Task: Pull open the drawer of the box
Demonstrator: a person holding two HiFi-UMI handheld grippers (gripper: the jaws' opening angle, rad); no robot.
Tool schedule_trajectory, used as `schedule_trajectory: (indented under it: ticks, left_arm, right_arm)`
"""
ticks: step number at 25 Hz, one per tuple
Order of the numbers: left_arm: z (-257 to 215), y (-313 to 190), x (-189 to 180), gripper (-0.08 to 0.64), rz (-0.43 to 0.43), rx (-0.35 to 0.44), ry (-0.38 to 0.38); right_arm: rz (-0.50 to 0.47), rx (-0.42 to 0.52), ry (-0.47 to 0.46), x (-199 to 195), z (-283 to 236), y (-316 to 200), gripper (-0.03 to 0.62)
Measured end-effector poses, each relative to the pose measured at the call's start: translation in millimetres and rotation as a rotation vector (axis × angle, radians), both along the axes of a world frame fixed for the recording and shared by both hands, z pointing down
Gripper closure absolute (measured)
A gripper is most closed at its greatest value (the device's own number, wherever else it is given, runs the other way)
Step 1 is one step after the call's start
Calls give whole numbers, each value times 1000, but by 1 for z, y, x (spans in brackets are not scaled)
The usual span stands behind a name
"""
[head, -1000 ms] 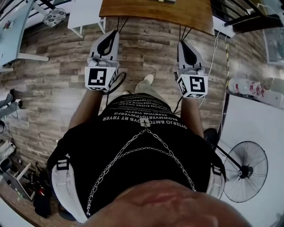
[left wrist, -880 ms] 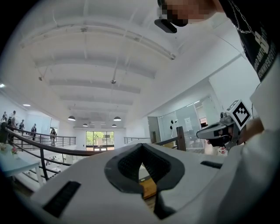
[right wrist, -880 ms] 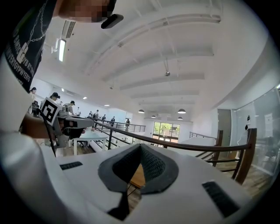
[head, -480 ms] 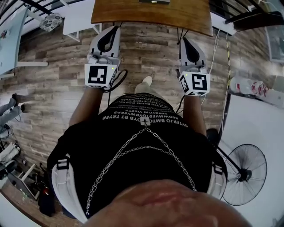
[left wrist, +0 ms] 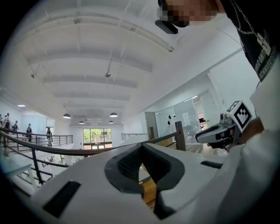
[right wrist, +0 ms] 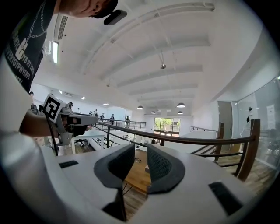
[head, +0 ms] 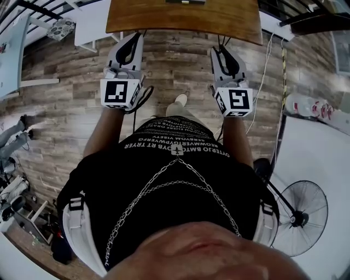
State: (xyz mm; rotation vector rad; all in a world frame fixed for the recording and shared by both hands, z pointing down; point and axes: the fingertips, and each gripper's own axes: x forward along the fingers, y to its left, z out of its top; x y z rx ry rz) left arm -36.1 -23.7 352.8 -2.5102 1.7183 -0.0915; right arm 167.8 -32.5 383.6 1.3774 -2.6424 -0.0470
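Currently both grippers hover level above the plank floor [head: 180, 71], short of the wooden table [head: 219, 22]. Left gripper [left wrist: 141, 146]: jaws clenched tip to tip, empty. Right gripper [right wrist: 140, 151]: jaws have just been opening, now apart, nothing between them. Box not identifiable; a dark item [head: 186, 1] on the table, cut by the frame's top, may be it, drawer unseen. Risks: unbraced, the box could slide whole when pulled; the partly spread right jaws may miss the handle

dark box [head: 185, 1] on wooden table [head: 229, 22]
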Motion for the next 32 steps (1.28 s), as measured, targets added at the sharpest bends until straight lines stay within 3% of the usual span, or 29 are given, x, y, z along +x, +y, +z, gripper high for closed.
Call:
schedule_trajectory:
  ticks: [6, 20, 32]
  left_arm:
    - [-12, -21, 28, 554, 9, 12, -10]
    - [-29, -50, 59, 555, -68, 5, -17]
    - [-14, -57, 27, 554, -90, -16, -14]
  right_arm:
    - [-30, -18, -2, 12, 0, -17, 499]
    - [-142, -28, -17, 30, -6, -64, 492]
    - [-149, -37, -17, -1, 0, -81, 489]
